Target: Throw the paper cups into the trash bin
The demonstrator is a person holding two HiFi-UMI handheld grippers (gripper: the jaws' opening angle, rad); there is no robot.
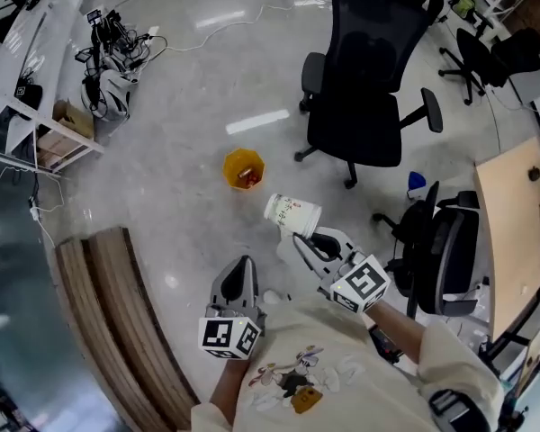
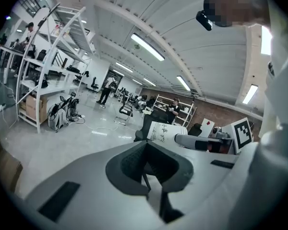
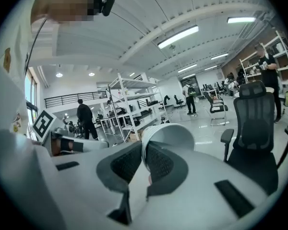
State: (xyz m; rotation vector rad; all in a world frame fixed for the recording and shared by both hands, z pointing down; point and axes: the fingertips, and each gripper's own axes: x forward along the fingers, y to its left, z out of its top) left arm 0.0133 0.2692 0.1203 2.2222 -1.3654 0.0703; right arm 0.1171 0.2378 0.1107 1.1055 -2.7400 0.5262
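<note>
A white paper cup (image 1: 293, 215) with dark print is held in the air on its side, my right gripper (image 1: 304, 244) shut on its rim. In the right gripper view the cup's rim (image 3: 169, 138) is pinched between the two dark pads. The same cup (image 2: 164, 132) shows in the left gripper view, ahead and to the right. My left gripper (image 1: 243, 273) hangs lower left of the cup; its jaws stand close together with nothing between them. A small yellow trash bin (image 1: 244, 169) stands on the floor beyond the cup, with something red inside.
A black office chair (image 1: 369, 79) stands right of the bin, another chair (image 1: 445, 250) near my right arm. A wooden bench (image 1: 117, 322) runs at lower left. Shelving with bags and cables (image 1: 108, 52) fills the far left. A wooden tabletop (image 1: 513, 214) lies at right.
</note>
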